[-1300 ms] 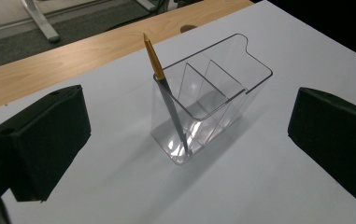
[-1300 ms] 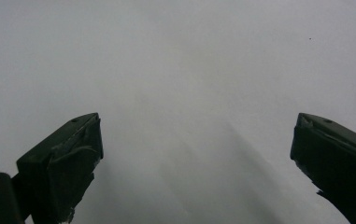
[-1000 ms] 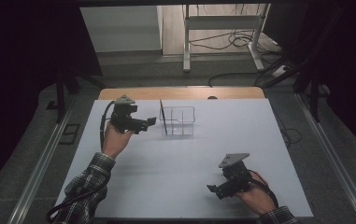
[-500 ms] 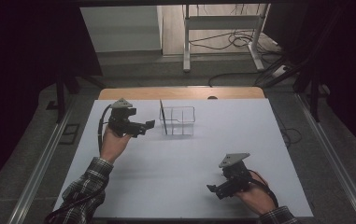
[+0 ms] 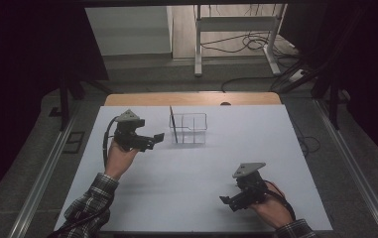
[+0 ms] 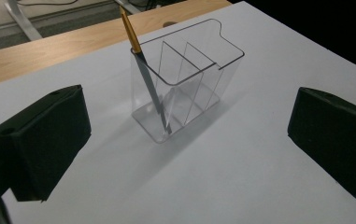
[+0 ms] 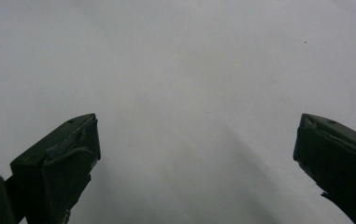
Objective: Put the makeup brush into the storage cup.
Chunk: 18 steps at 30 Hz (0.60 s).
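Two grippers empty, jaws wide; one pen standing in a clear organiser.

Left gripper (image 5: 153, 139) hangs just beside the clear organiser (image 6: 185, 88), holding nothing; right gripper (image 5: 229, 201) rests well apart near the table's (image 5: 276, 148) front edge, also spread and holding nothing. Pen (image 6: 148, 79) leans in the end compartment. Risk, in my judgement: the organiser looks light, so a jaw brushing its wall or the pen could tip or slide it.
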Each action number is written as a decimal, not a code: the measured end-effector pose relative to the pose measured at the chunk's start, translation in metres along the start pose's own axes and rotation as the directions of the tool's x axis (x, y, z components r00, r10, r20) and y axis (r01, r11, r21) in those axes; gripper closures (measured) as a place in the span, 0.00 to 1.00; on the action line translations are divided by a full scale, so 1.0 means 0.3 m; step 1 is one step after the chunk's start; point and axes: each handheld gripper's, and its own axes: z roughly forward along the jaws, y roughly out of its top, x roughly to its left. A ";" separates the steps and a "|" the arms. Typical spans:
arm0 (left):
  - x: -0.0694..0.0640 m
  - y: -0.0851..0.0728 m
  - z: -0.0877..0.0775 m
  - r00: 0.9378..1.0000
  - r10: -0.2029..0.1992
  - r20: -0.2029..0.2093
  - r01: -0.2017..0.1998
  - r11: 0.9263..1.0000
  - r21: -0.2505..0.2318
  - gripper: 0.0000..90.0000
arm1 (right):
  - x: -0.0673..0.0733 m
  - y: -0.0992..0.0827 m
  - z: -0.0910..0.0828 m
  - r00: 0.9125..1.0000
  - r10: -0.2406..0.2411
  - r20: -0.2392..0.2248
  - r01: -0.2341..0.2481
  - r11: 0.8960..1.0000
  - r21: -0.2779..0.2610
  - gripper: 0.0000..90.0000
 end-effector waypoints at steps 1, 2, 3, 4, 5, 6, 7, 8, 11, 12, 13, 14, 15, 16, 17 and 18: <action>0.000 -0.009 -0.002 1.000 -0.002 0.002 0.002 1.000 -0.001 0.00 | 0.000 0.000 0.000 1.000 0.002 -0.001 -0.002 1.000 0.000 0.01; 0.000 -0.009 -0.002 1.000 -0.002 0.002 0.002 1.000 -0.001 0.00 | 0.000 0.000 0.000 1.000 0.002 -0.001 -0.002 1.000 0.000 0.01; 0.001 -0.016 -0.003 1.000 0.000 0.002 0.000 1.000 -0.001 0.00 | 0.000 0.000 0.001 1.000 0.001 -0.001 -0.001 1.000 0.002 0.01; 0.000 -0.020 -0.003 1.000 -0.005 0.002 0.005 1.000 -0.001 0.00 | 0.000 0.000 0.001 1.000 0.002 -0.001 -0.002 1.000 0.002 0.01; 0.001 -0.023 -0.003 1.000 -0.003 0.005 0.004 1.000 -0.002 0.00 | 0.000 0.000 0.002 1.000 0.002 -0.001 -0.002 1.000 0.003 0.01; 0.001 -0.031 -0.002 1.000 0.000 0.010 0.000 1.000 0.000 0.00 | 0.001 0.000 0.002 1.000 0.004 0.000 -0.004 1.000 0.006 0.01; 0.000 -0.033 -0.002 1.000 0.003 0.009 -0.003 1.000 0.001 0.00 | 0.001 0.000 0.002 1.000 0.003 0.001 -0.003 1.000 0.006 0.01; -0.001 -0.035 -0.003 1.000 0.002 0.009 -0.002 1.000 0.002 0.00 | 0.001 0.000 0.002 1.000 0.002 0.000 -0.002 1.000 0.006 0.01; -0.005 -0.042 -0.005 1.000 0.007 0.014 -0.007 1.000 0.000 0.00 | 0.001 0.000 0.001 1.000 0.005 0.001 -0.005 1.000 0.005 0.01; -0.005 -0.042 -0.005 1.000 0.007 0.014 -0.007 1.000 0.000 0.00 | 0.001 0.000 0.001 1.000 0.005 0.001 -0.005 1.000 0.005 0.01; -0.007 -0.044 -0.007 1.000 0.010 0.012 -0.010 1.000 -0.001 0.00 | 0.000 0.000 0.001 1.000 0.002 0.000 -0.002 1.000 0.001 0.01; -0.007 -0.045 -0.010 1.000 0.014 0.012 -0.014 1.000 -0.002 0.00 | 0.000 0.000 0.001 1.000 0.002 0.000 -0.002 1.000 0.001 0.01; -0.009 -0.048 -0.015 1.000 0.014 0.011 -0.014 1.000 -0.006 0.00 | 0.000 -0.001 0.000 1.000 0.000 -0.001 0.000 1.000 0.001 0.01; -0.010 -0.049 -0.018 1.000 0.014 0.012 -0.014 1.000 -0.008 0.00 | 0.000 0.000 0.000 1.000 0.000 -0.001 0.000 1.000 0.000 0.01; -0.011 -0.051 -0.021 1.000 0.012 0.013 -0.012 1.000 -0.011 0.00 | 0.000 0.000 0.000 1.000 0.000 0.000 0.000 1.000 0.000 0.01; -0.011 -0.051 -0.021 1.000 0.012 0.013 -0.012 1.000 -0.011 0.00 | 0.000 0.000 0.000 1.000 0.000 0.000 0.000 1.000 0.000 0.01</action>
